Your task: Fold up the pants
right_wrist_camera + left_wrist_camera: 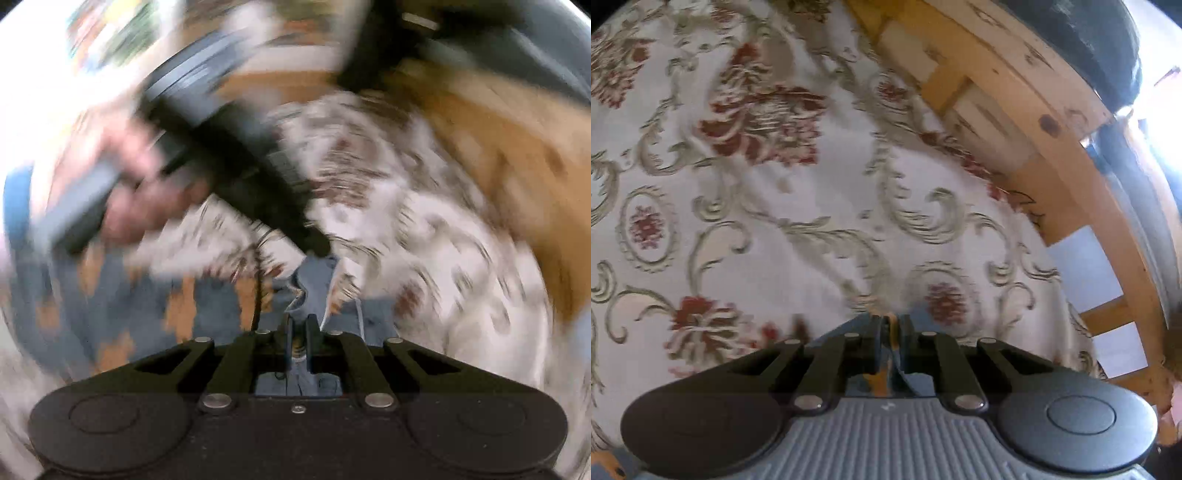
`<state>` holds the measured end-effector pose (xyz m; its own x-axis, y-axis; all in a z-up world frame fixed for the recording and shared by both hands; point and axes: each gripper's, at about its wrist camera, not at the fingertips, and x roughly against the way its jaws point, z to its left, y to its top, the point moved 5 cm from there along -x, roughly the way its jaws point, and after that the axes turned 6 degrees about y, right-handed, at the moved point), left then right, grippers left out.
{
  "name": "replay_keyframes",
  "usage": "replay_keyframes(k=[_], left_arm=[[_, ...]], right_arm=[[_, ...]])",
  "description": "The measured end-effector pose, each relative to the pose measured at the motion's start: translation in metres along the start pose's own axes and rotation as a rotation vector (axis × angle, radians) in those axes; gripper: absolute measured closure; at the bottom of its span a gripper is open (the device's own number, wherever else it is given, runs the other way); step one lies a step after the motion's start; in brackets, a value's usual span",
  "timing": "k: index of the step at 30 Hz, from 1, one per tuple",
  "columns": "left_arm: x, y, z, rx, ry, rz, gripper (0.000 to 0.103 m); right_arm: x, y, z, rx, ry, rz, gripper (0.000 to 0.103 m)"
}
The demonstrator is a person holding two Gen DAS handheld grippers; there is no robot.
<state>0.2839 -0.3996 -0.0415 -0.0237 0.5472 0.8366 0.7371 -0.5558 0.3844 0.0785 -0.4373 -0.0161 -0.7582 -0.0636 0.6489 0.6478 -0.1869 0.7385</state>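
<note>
My left tool is pinched nearly closed on a fold of blue and orange pants, low at 6 o'clock over a cream floral cloth. A wooden frame curves from 12 to 4 o'clock. My right tool likewise clamps the pants, which spread blurred toward 8 o'clock. At 10 o'clock, a hand grips the other tool's handle.

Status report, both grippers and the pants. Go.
Left gripper shut on pants, blue-and-orange fabric pinched. Right gripper shut on the same. Right view blurred. Below: floral cloth. Wooden frame alongside, nothing blocking.
</note>
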Motion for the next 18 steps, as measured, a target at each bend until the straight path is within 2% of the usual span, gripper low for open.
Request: replay_keyframes(k=[4, 7, 9, 12, 18], left_arm=[[-0.016, -0.002, -0.038, -0.030, 0.063, 0.052, 0.094], [-0.033, -0.001, -0.059, -0.059, 0.128, 0.065, 0.095], [-0.044, -0.002, -0.067, -0.072, 0.157, 0.068, 0.095], [-0.054, -0.006, -0.073, -0.089, 0.219, 0.043, 0.095], [-0.048, -0.005, -0.080, -0.088, 0.258, -0.048, 0.095]], right_arm=[[0.024, -0.011, -0.054, -0.439, 0.084, -0.033, 0.097], [0.023, -0.032, -0.083, -0.640, 0.102, -0.005, 0.097], [0.018, -0.041, -0.094, -0.655, 0.071, 0.027, 0.097], [0.006, -0.048, -0.107, -0.713, 0.100, 0.094, 0.097], [-0.008, -0.039, -0.102, -0.627, 0.064, 0.148, 0.096]])
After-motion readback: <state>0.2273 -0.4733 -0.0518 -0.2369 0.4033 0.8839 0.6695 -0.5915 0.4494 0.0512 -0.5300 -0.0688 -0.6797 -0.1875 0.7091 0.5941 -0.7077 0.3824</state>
